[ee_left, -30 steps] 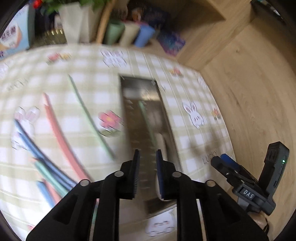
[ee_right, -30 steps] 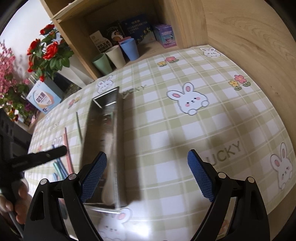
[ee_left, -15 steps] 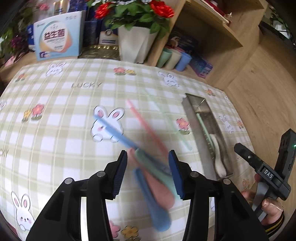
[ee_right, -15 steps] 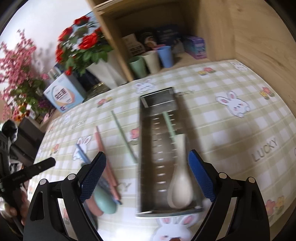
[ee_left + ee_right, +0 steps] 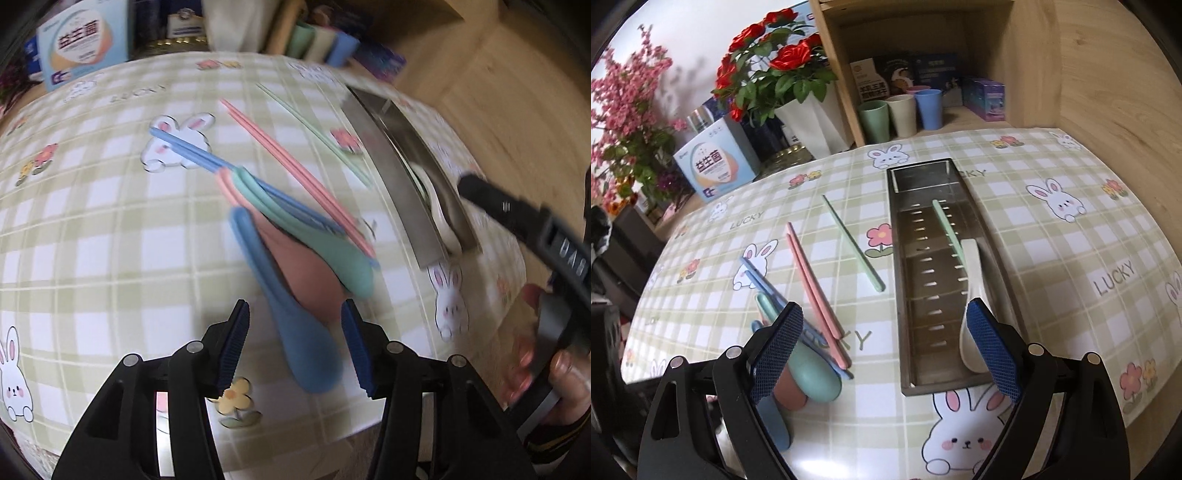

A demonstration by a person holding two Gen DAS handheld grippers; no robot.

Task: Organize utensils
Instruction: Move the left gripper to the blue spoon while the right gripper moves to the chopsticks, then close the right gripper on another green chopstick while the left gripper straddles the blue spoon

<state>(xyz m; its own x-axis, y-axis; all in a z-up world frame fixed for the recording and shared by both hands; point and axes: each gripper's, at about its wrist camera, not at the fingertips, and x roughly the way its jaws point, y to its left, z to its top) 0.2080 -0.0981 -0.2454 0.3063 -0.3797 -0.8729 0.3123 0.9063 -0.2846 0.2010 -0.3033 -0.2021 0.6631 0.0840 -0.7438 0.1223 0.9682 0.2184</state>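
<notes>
Left hand-held gripper (image 5: 295, 345) is coming down over the spoon pile; its jaws have just been opening from nearly together and are now standing apart, straddling the bowl of the blue spoon (image 5: 295, 325) without pressing on it. A second ago this gripper was over the metal tray (image 5: 905, 280); it is now over the loose utensils at the tray's 9 o'clock. Judging from that, the next pick is beginning, likely the blue spoon.

Right hand-held gripper (image 5: 886, 349) is hovering with jaws wide apart, nothing between the pads.

Just beyond the blue spoon, the pink spoon (image 5: 314, 273) and green spoon (image 5: 332, 254) are overlapping it, so a clean single grasp is looking awkward. At 12 o'clock, blue chopsticks (image 5: 757, 273), pink chopsticks (image 5: 812, 284) and one green chopstick (image 5: 853, 243) are lying on the bench (image 5: 1071, 258).

The tray is already holding a white spoon (image 5: 973, 295) and the other green chopstick. Farther back: cups (image 5: 901, 112), a rose pot (image 5: 812, 114).
</notes>
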